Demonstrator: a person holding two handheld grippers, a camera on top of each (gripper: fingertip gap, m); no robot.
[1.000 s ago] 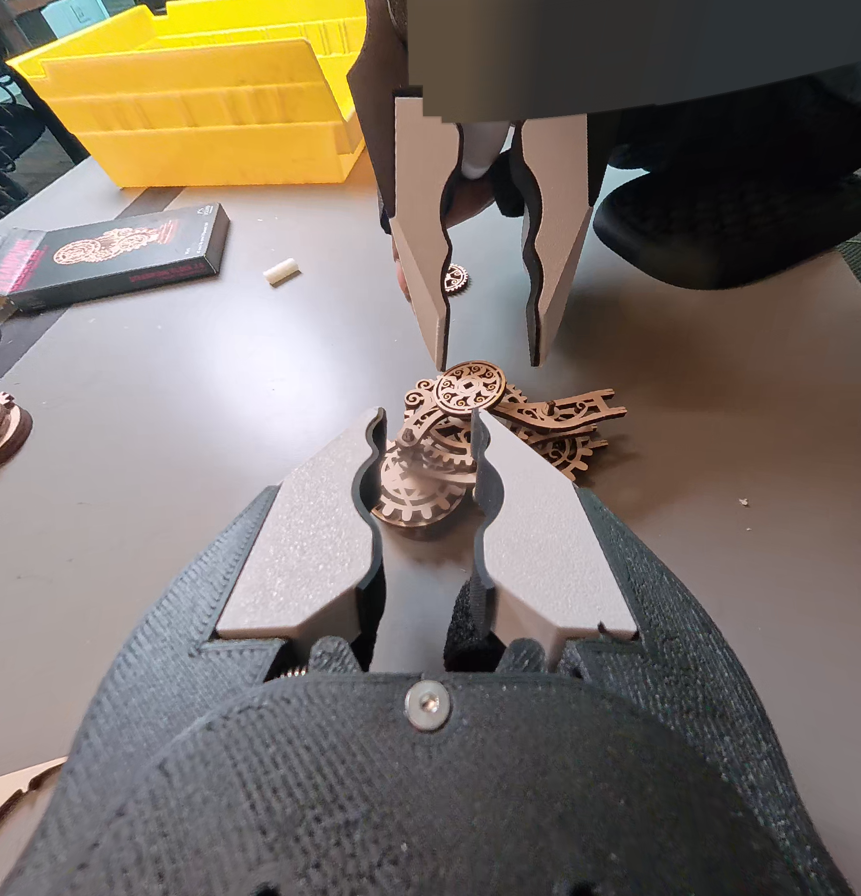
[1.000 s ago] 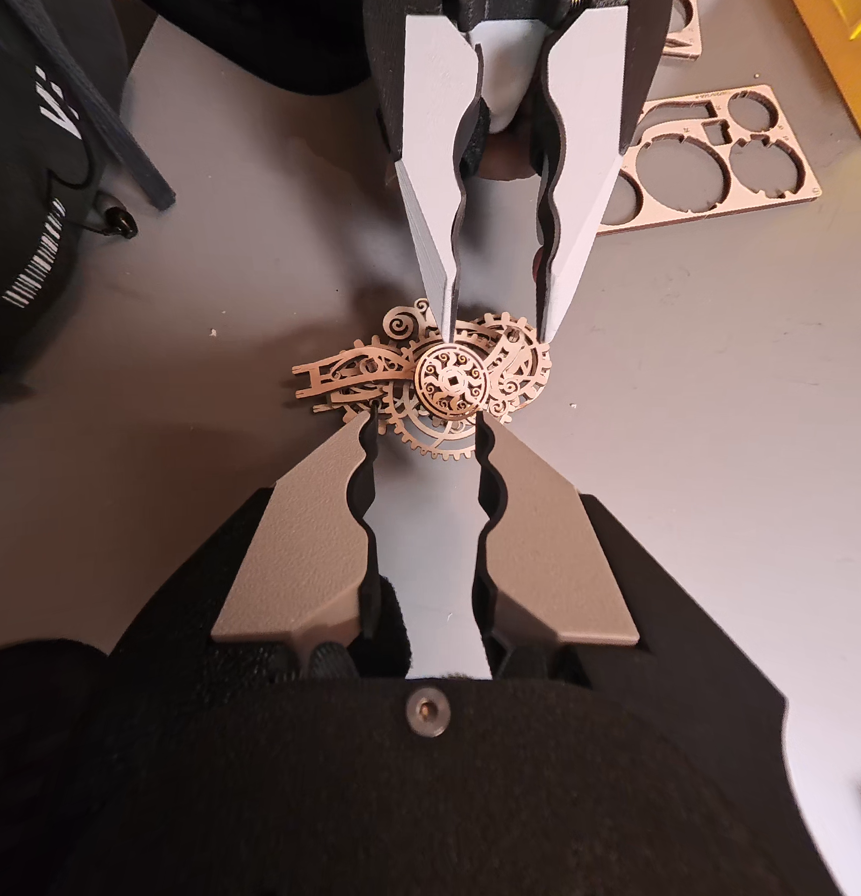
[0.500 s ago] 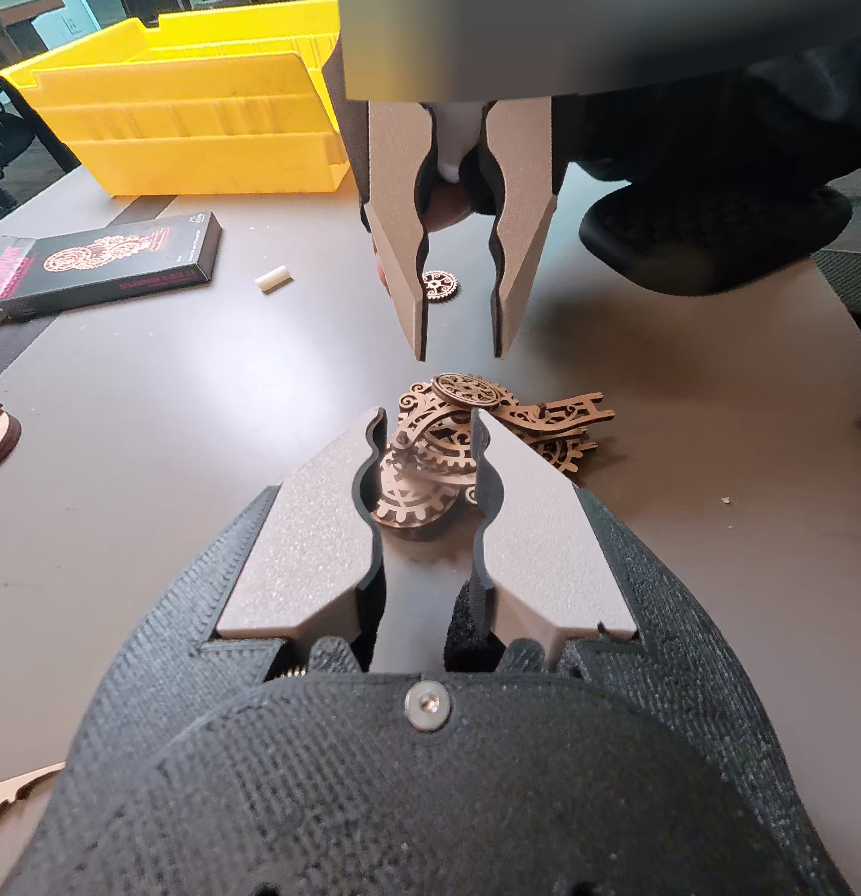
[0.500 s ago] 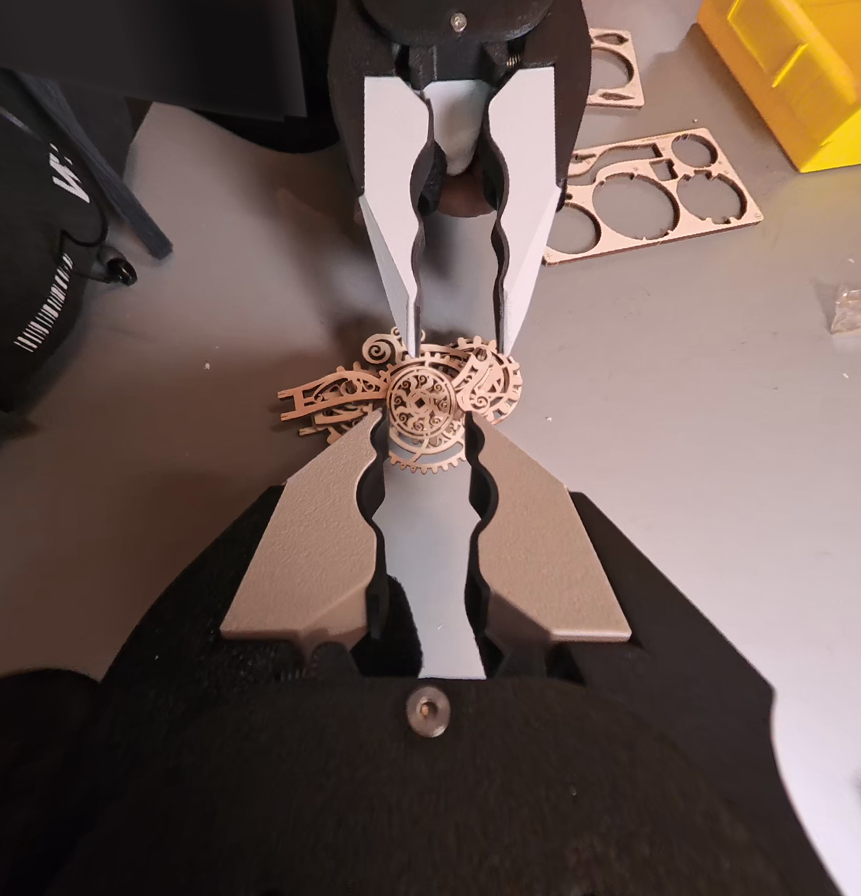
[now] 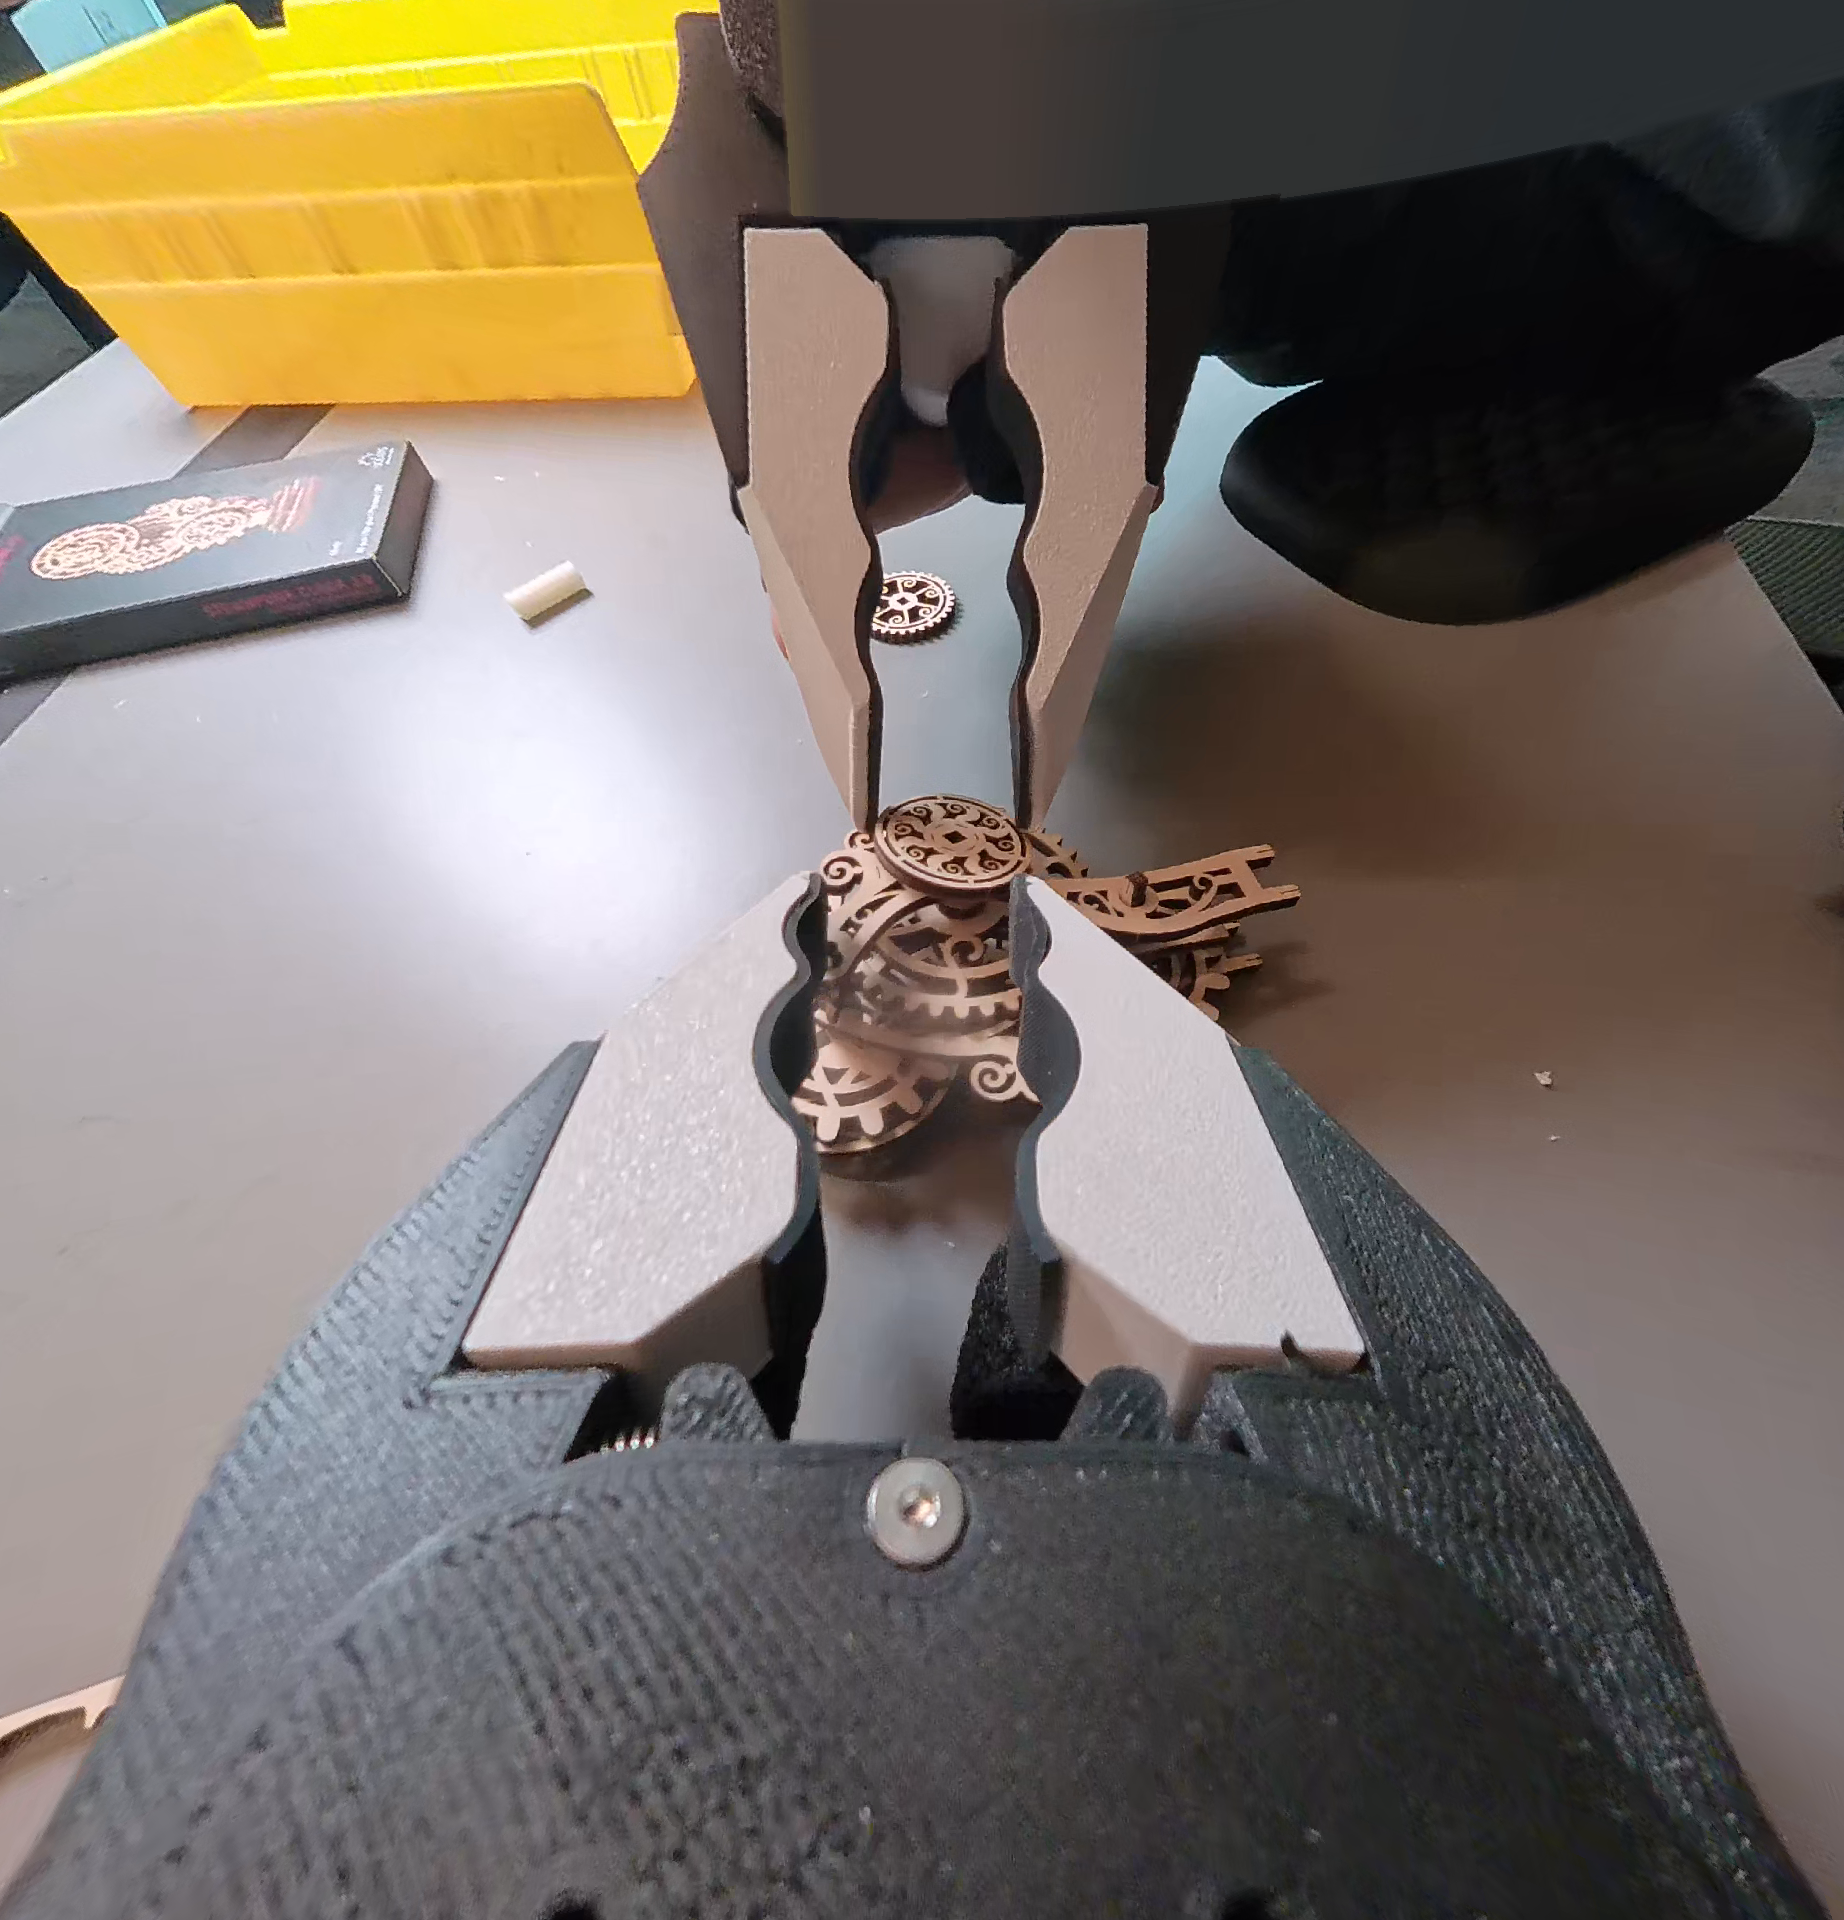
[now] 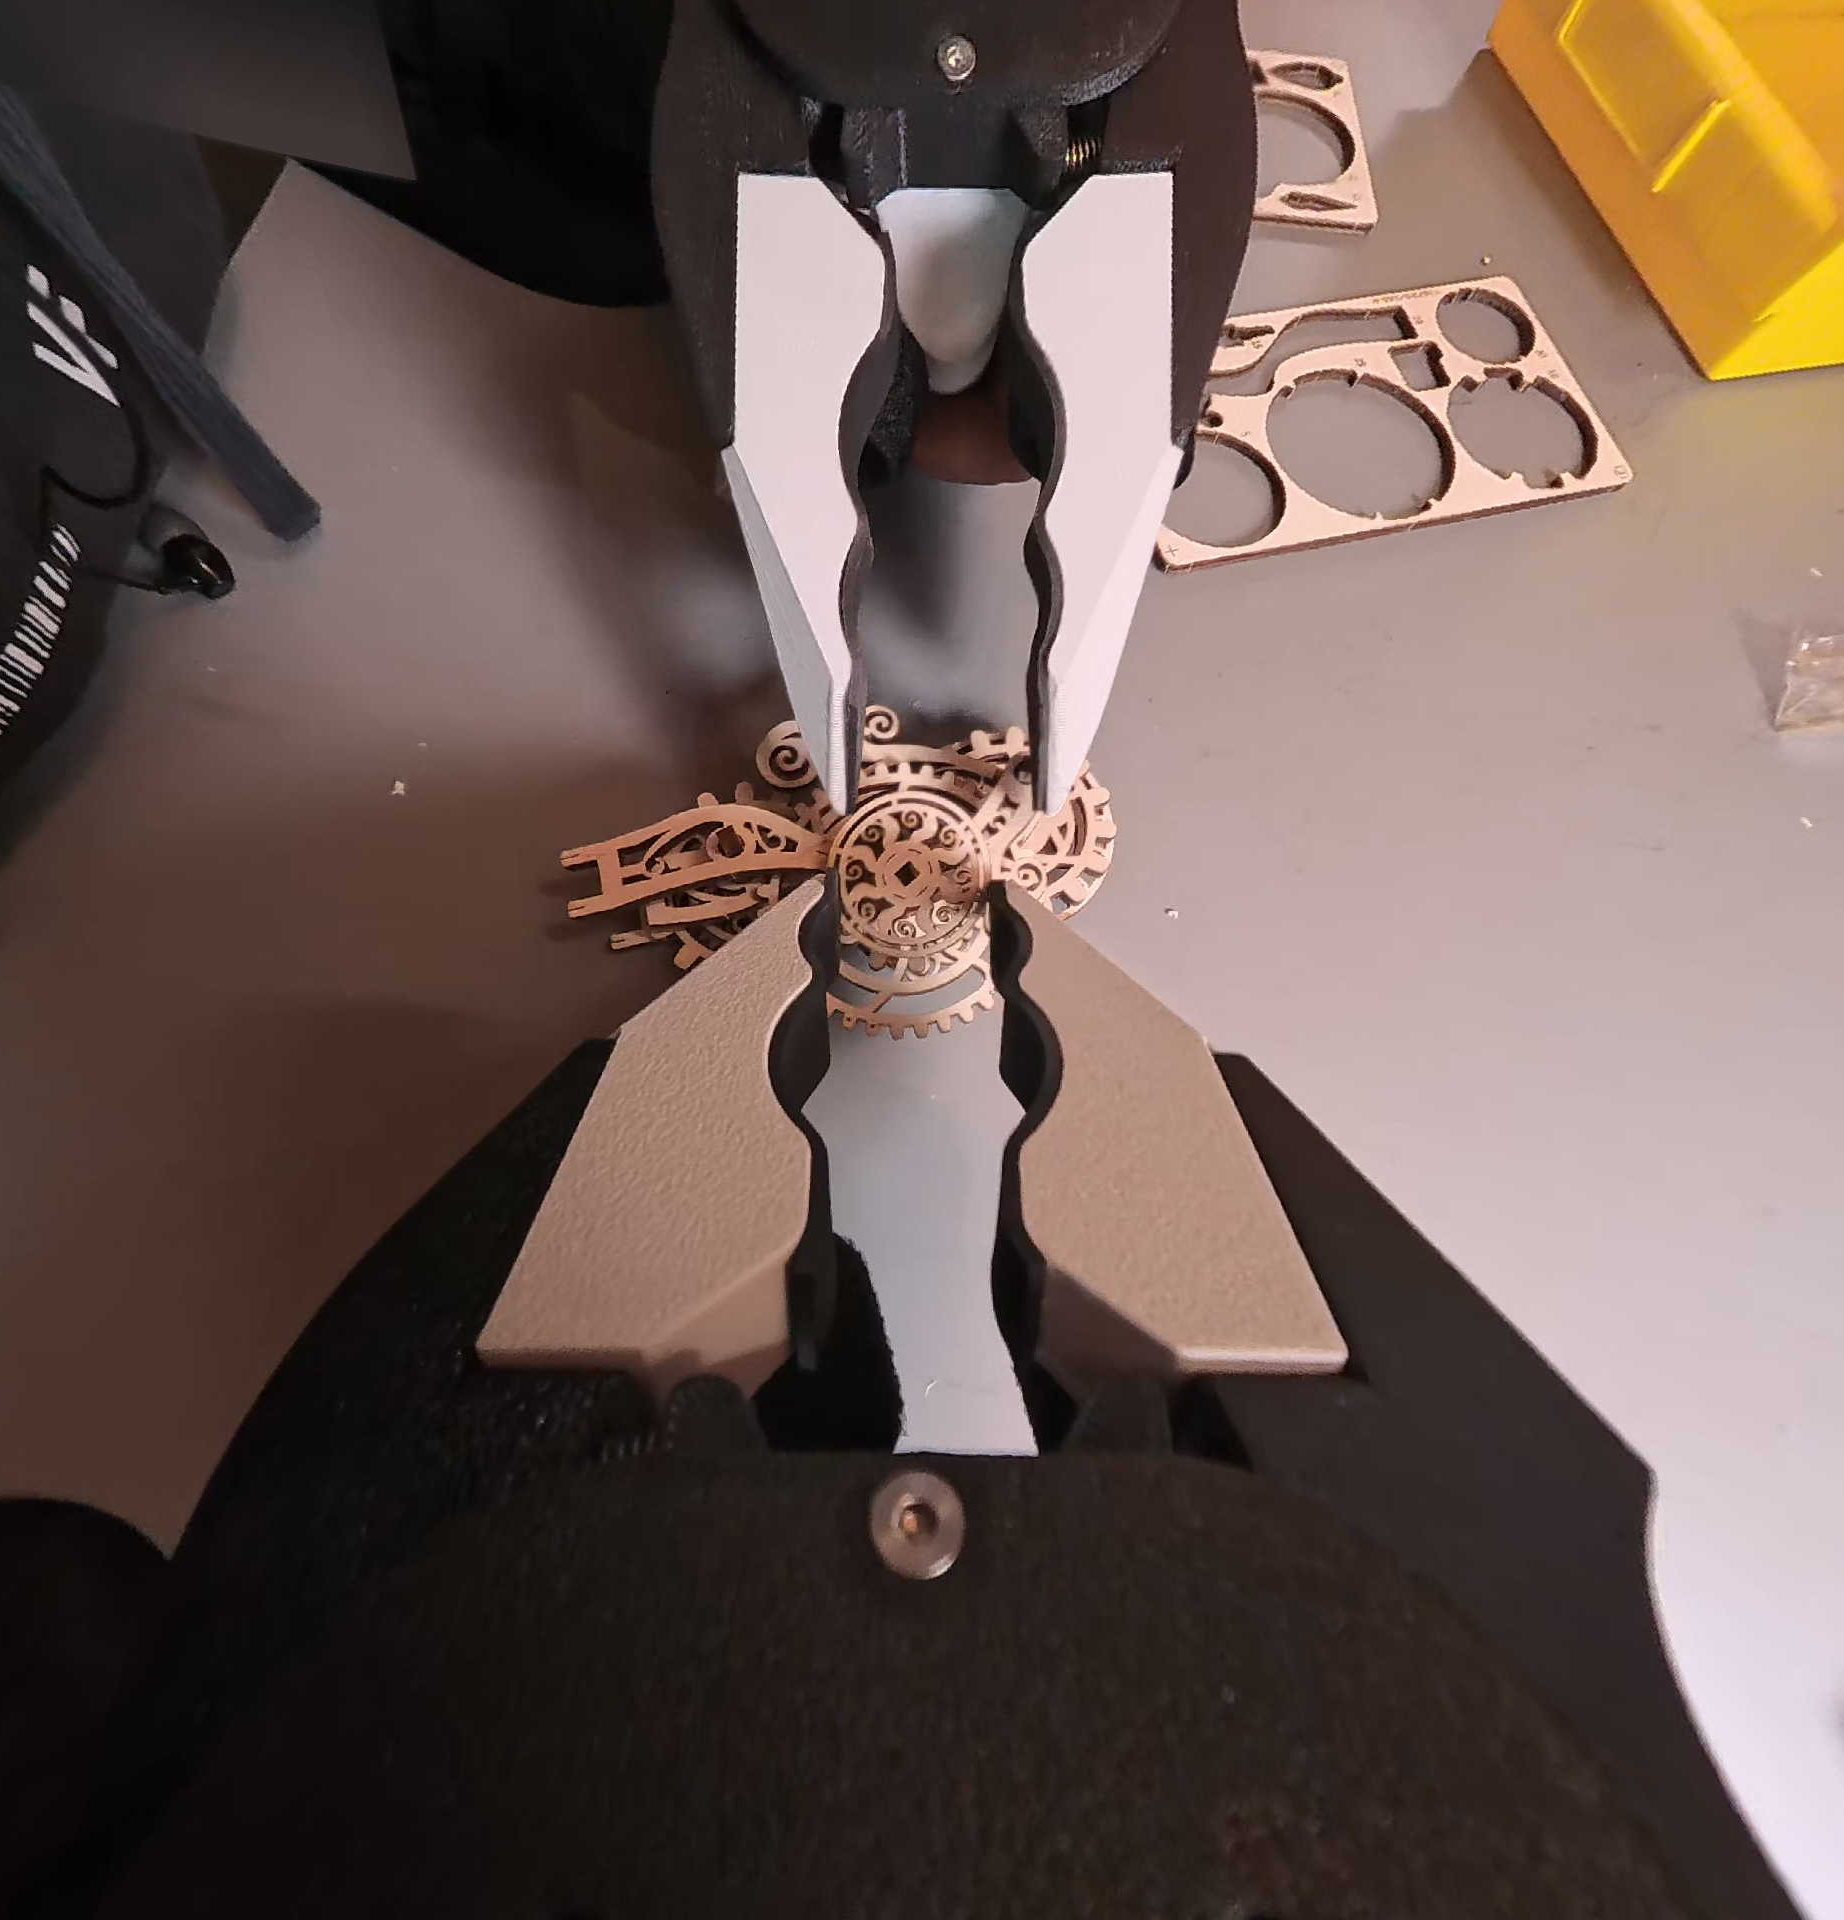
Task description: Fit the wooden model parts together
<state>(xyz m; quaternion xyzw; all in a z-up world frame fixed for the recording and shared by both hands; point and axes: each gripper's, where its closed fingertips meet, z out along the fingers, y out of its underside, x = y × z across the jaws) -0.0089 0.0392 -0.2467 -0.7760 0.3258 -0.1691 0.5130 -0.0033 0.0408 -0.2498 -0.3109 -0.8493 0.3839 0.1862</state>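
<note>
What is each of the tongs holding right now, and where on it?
The right tongs clamp the round wooden disc by its opposite edges. The left tongs grip the wooden gear assembly by its sides, just under that disc.

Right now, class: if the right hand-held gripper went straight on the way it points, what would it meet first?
The round wooden disc on top of the model. Its fingertips already flank the disc's rim. Just beyond stands the left hand-held gripper, though how much room is left is hard to judge.

The right tongs point(image 6: 905, 888) have narrowed and come down around the round disc point(image 6: 905, 878); its tilt has levelled.
</note>
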